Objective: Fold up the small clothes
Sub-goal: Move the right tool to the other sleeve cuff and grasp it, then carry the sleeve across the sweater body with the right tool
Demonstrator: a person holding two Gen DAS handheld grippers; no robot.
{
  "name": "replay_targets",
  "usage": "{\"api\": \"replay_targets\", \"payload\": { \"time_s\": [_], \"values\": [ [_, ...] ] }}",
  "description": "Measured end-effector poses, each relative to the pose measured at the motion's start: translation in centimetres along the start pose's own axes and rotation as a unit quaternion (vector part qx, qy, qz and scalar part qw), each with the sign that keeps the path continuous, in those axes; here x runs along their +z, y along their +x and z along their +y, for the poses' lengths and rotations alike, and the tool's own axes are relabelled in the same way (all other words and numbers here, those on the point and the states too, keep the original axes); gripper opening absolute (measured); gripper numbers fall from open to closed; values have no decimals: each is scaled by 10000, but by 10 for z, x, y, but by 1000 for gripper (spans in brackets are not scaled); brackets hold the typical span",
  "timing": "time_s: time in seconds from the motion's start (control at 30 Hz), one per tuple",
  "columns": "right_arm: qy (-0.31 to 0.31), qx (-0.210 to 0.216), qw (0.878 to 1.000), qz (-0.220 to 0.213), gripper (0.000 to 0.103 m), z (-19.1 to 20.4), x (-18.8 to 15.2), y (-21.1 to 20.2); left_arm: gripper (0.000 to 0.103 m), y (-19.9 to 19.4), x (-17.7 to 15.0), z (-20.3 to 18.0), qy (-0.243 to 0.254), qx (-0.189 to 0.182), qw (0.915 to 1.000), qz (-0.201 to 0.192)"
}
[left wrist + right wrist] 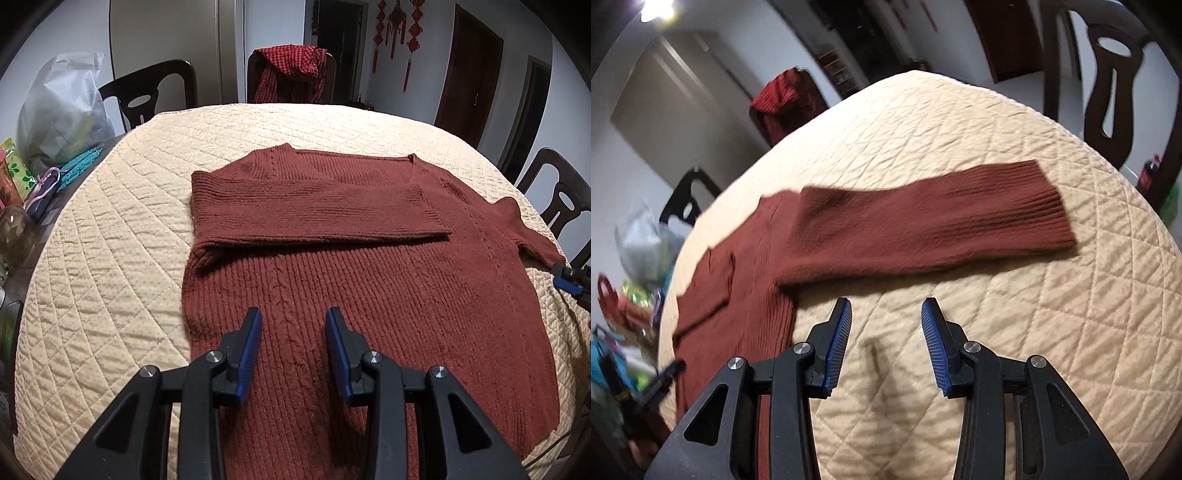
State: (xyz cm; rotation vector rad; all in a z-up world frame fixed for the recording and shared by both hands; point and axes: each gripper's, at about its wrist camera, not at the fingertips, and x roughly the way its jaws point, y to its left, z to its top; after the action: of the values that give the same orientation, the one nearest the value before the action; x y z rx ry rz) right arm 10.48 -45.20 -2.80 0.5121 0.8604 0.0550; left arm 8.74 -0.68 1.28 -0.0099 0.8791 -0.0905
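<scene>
A rust-red knit sweater (369,295) lies flat on the cream quilted table cover (110,258). Its left sleeve (317,214) is folded across the chest. Its right sleeve (934,218) lies stretched out sideways on the cover. My left gripper (293,321) is open and empty, over the lower body of the sweater. My right gripper (886,314) is open and empty, over bare cover just in front of the stretched sleeve, beside the sweater's side edge (746,295). The right gripper also shows at the right edge of the left wrist view (570,282).
Dark wooden chairs (155,92) stand around the table; one holds a red checked cloth (291,70). A plastic bag (62,110), packets and a jar (14,229) crowd the table's left side. Another chair (1108,74) stands beyond the sleeve's cuff.
</scene>
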Motion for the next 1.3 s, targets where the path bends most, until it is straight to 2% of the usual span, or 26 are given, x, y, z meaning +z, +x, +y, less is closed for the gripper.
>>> {"api": "replay_targets", "payload": {
  "time_s": [0.1,0.2,0.47,0.5,0.53,0.57,0.67,0.83,0.97,1.13,1.3],
  "values": [
    [256,-232,9993,-139,41,-13,8,-1,39,4,0,1,-17,-11,10000,30],
    [733,-63,9970,-252,41,-32,16,-2,40,4,-2,2,-20,-20,10000,22],
    [1173,-217,9915,-520,40,-45,30,1,42,6,-2,3,-45,-43,10000,5],
    [1247,-269,9904,-539,34,-47,32,2,42,6,-2,4,-49,-50,10000,5],
    [1276,-352,9897,-553,18,-48,35,2,42,6,-2,4,-57,-60,10000,6],
    [1271,-385,9896,-560,11,-48,38,3,42,5,-3,5,-62,-69,10000,4],
    [1205,-273,9906,-593,6,-43,46,0,42,4,-4,5,-76,-88,9999,3],
    [474,81,9955,-816,6,9,68,-17,42,4,-3,5,-110,-109,9999,7],
    [-244,521,9955,-747,6,70,79,-17,42,0,-2,8,-162,-167,9997,14],
    [-1041,1112,9876,-365,6,150,70,9,42,-15,0,15,-196,-134,9996,-125],
    [-1722,1465,9738,225,6,212,38,53,42,-28,3,26,-285,-102,9993,-229]
  ]
}}
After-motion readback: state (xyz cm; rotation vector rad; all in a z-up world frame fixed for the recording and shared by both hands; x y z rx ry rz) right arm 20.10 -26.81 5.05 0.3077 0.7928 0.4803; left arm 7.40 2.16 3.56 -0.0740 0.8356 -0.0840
